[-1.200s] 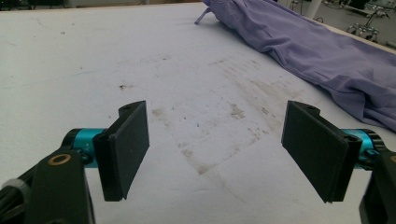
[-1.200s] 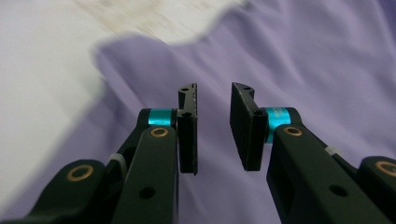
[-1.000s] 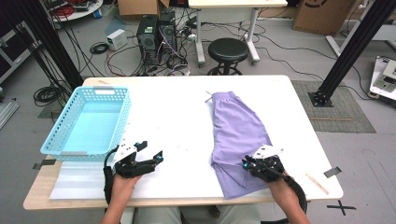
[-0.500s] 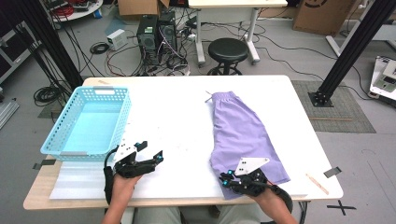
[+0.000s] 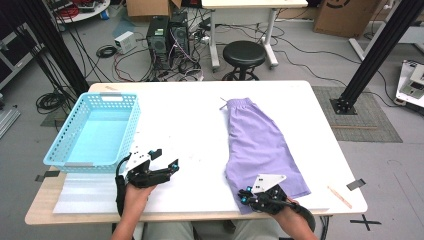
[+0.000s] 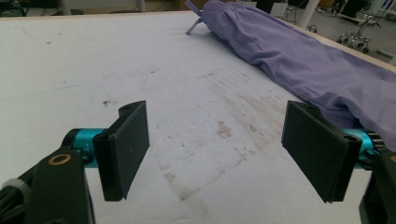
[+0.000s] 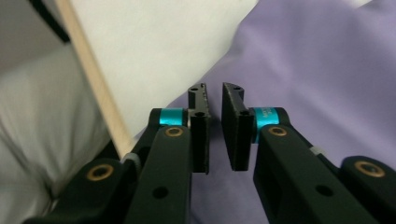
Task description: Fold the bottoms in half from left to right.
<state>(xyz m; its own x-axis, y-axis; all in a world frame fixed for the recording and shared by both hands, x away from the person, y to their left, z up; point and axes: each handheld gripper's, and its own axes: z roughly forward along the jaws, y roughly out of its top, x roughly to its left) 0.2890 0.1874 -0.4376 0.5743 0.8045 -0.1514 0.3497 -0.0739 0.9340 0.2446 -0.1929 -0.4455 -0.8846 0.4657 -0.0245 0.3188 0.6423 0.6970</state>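
Light purple shorts [image 5: 260,145] lie flat on the white table [image 5: 190,115], waistband at the far end. My right gripper [image 5: 242,195] rests at the shorts' near left corner by the table's front edge. In the right gripper view its jaws [image 7: 214,93] have just been closing and stand almost together over the purple cloth [image 7: 327,60], with nothing seen in the thin slit between them. My left gripper [image 5: 165,158] hovers wide open over bare table at the near left. In the left gripper view it [image 6: 217,149] faces the shorts [image 6: 299,56], which lie farther off.
A light blue plastic basket [image 5: 132,130] stands at the table's left side. A white foam sheet [image 5: 85,195] lies in front of it. A thin wooden stick [image 5: 339,196] lies near the front right corner. A black stool [image 5: 244,52] and cables stand beyond the far edge.
My right gripper has moved left along the shorts' near hem to their near left corner. The left gripper has stayed put.
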